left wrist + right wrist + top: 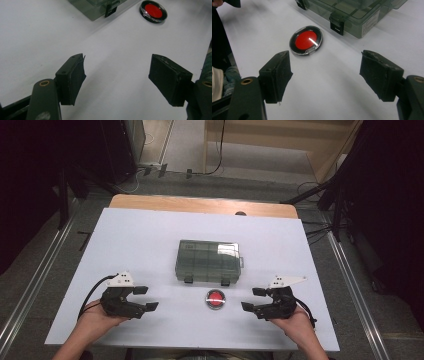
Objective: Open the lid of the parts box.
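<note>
I hold my left tool lower left and right tool lower right, both jaws wide apart and empty. The red disc lies on the white worktop between them, just below the closed box at centre.

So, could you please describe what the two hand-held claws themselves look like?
Both are black, angular tools. The left claw and the right claw each carry a pale three-cornered plate on top and trail a black cable. Seen close up, each finger ends in a blocky black pad with a worn, scuffed face, and brass-coloured rings sit in the finger arms. No sleeves cover the forearms.
</note>
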The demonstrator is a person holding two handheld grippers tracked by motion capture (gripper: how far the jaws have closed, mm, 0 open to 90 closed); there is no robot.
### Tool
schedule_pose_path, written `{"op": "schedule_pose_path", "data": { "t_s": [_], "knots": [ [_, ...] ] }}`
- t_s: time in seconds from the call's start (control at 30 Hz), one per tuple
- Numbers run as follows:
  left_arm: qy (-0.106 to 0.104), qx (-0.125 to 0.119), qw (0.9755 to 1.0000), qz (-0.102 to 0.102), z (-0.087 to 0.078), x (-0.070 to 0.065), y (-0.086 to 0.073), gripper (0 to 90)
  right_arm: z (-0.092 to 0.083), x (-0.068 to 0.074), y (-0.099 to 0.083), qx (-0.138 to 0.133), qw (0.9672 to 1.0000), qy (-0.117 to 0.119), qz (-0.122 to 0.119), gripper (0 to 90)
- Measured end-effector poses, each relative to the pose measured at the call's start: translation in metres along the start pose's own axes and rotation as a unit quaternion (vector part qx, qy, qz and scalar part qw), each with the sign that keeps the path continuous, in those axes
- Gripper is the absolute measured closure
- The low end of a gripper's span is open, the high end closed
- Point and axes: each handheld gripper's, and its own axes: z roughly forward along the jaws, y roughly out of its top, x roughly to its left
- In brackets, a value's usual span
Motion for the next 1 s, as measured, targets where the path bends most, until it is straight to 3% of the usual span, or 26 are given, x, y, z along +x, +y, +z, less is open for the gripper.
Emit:
{"op": "schedule_pose_path", "data": {
  "t_s": [0.47,1.0],
  "knots": [
    [-0.003,0.0,1.0,-0.001,-0.0007,-0.0003,0.0001,28.4,-0.0006,0.0007,0.0006,-0.007,1.0,-0.004,-0.003,26.1],
    [-0.008,0.0,1.0,-0.002,0.0,0.0002,0.0,28.5,-0.0004,-0.0005,0.0013,-0.01,0.9998,0.004,0.016,25.9]
  ]
}}
